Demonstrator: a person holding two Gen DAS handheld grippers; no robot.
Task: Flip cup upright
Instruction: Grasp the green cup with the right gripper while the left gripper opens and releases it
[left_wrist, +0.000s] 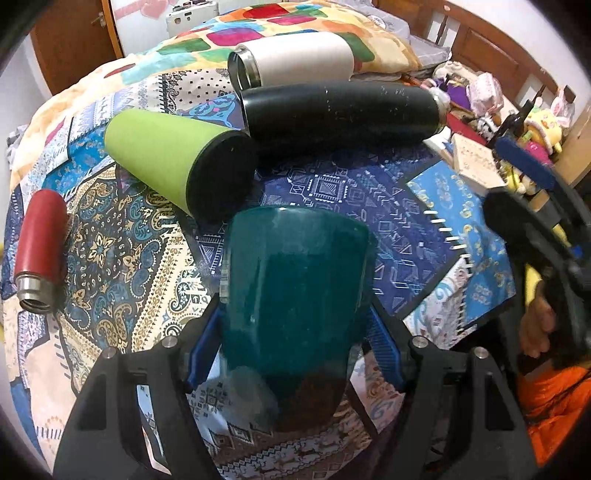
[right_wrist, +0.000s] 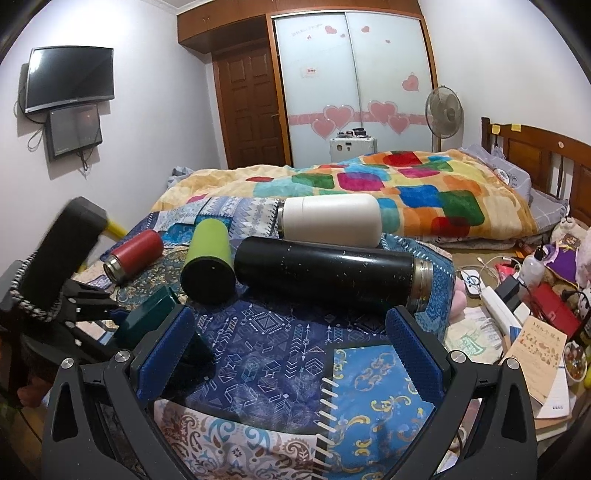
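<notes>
My left gripper (left_wrist: 295, 325) pinches the teal cup (left_wrist: 295, 295); I should rotate slowly, grip firm, right gripper (right_wrist: 291, 350) spread, idle.

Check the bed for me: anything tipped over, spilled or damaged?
Four flasks lie on their sides: white, black, green, red. No spill visible. The left tongs hold the teal cup.

Perhaps "100" on booklet (right_wrist: 540, 345)
</notes>
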